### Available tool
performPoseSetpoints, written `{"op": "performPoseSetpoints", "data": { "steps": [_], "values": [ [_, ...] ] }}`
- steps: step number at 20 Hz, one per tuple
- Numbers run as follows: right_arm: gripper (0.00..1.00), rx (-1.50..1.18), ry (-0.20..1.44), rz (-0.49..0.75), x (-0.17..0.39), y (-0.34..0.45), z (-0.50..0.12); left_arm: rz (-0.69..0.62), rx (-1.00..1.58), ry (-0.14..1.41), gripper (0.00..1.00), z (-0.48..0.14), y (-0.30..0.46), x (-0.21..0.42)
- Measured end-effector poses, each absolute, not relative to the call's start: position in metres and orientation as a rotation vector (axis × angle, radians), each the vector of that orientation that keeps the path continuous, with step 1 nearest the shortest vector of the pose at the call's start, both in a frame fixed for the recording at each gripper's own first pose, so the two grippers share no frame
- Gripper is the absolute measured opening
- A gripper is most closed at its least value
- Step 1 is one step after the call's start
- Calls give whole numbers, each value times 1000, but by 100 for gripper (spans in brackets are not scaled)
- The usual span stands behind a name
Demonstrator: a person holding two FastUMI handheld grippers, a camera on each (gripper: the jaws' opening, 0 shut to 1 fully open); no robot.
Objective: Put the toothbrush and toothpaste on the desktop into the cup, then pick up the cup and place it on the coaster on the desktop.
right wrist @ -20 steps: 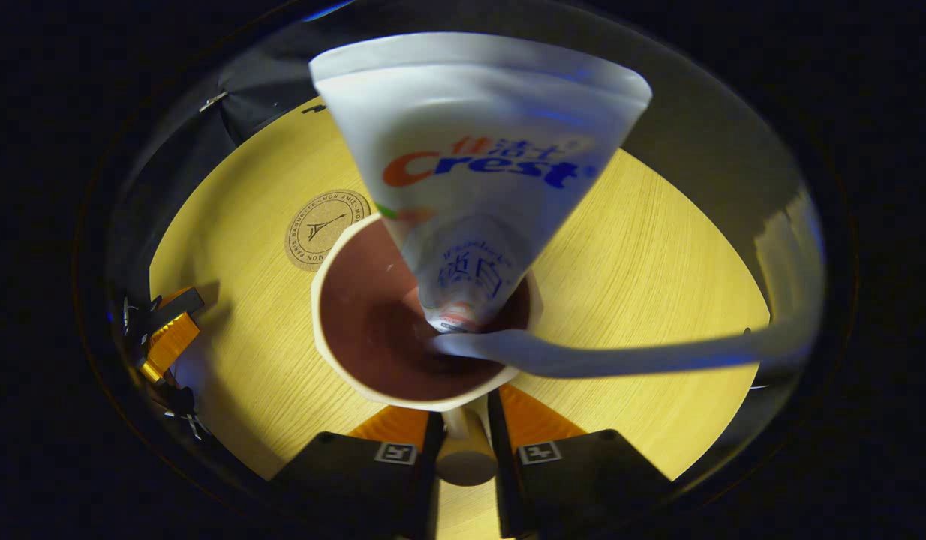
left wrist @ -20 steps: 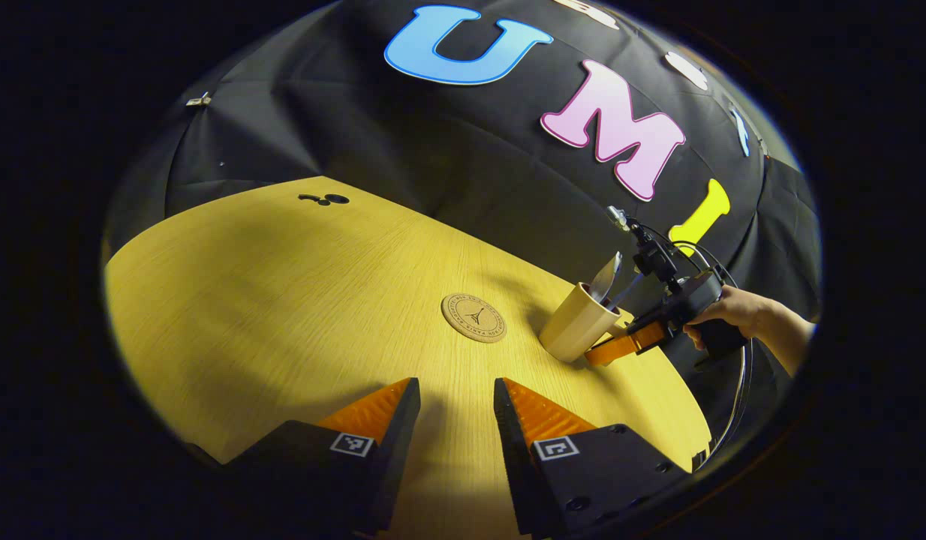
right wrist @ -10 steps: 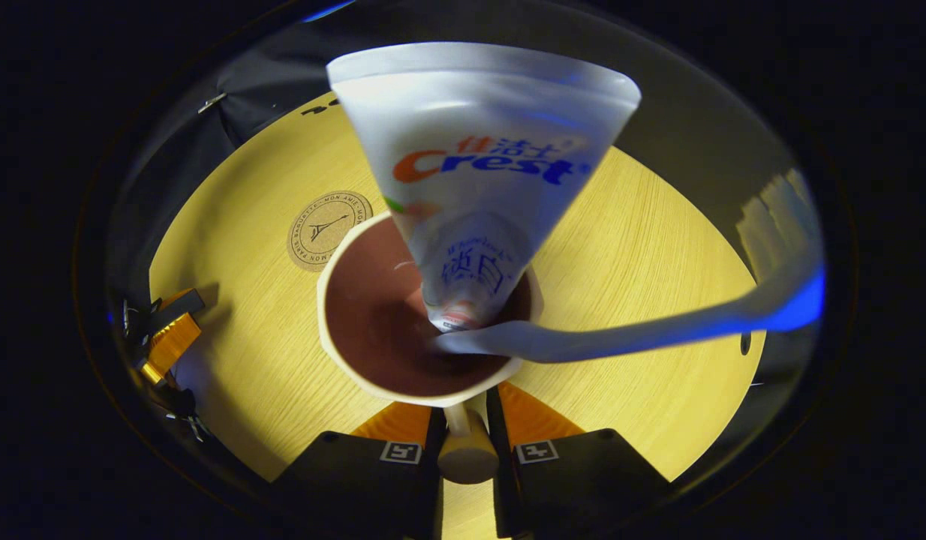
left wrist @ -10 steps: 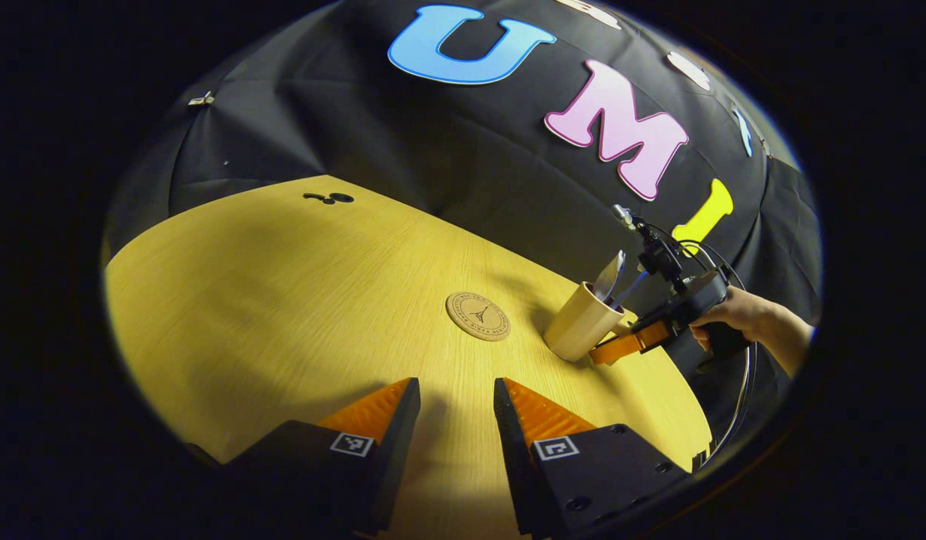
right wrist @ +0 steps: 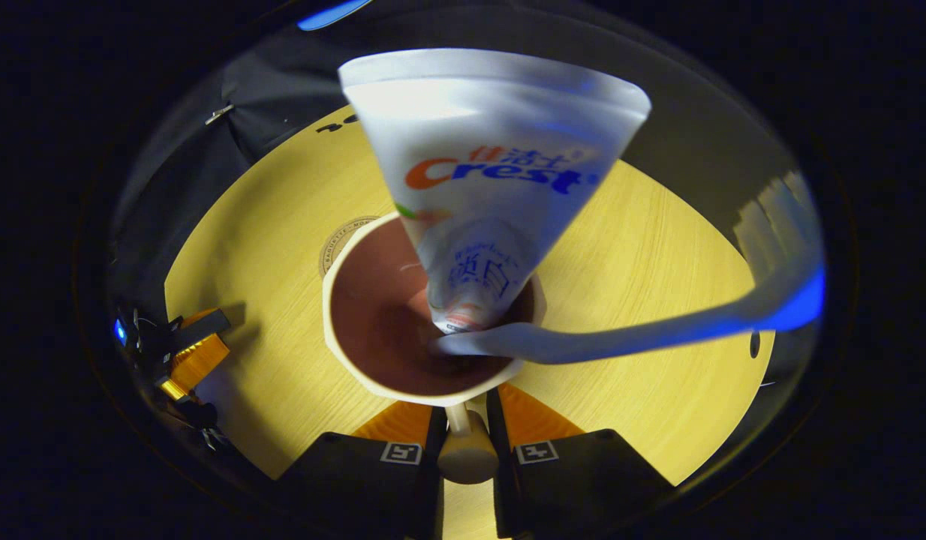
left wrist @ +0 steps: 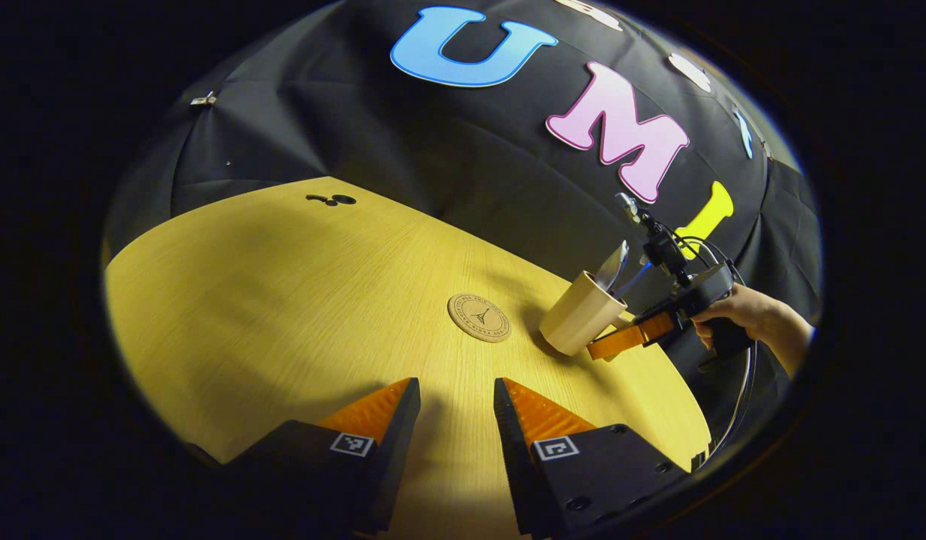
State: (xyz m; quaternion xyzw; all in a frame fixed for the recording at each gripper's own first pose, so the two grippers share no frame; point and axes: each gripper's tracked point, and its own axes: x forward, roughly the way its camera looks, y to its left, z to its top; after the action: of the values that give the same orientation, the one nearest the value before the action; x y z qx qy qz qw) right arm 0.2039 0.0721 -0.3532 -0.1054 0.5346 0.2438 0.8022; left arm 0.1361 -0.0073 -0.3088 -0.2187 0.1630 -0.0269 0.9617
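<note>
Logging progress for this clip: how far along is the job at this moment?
Done: the white toothpaste tube and white-and-blue toothbrush stand in the beige cup. In hand: the right gripper is shut on the cup's handle, carrying it tilted off the yellow wooden desktop. Left: setting it on the round cork coaster. The left gripper is open.

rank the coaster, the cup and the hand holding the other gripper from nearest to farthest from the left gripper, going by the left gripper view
Measured from the left gripper:
1. Coaster, on the table just ahead of its fingertips, a little to the right.
2. Cup, further right beyond the coaster, tilted and gripped by its handle in the right gripper.
3. Hand, far right, past the table edge.
</note>
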Motion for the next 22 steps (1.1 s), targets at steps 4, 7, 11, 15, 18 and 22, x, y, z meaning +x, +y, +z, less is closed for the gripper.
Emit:
{"op": "performPoseSetpoints", "data": {
  "steps": [4,7,11,15,18,22],
  "values": [
    [30,-232,1146,554,204,99,-355,-48,-428,328,63,-309,2,134],
    [30,-222,1147,571,206,118,-353,-43,-431,323,63,-307,12,132],
    [30,-206,1128,595,215,144,-347,-32,-446,316,63,-307,26,128],
    [30,-210,1120,622,221,164,-340,-24,-458,312,63,-307,39,128],
    [30,-226,1128,638,222,178,-344,-18,-461,306,63,-307,47,127],
    [30,-248,1135,638,225,189,-350,-11,-472,307,63,-309,56,128]
  ]
}}
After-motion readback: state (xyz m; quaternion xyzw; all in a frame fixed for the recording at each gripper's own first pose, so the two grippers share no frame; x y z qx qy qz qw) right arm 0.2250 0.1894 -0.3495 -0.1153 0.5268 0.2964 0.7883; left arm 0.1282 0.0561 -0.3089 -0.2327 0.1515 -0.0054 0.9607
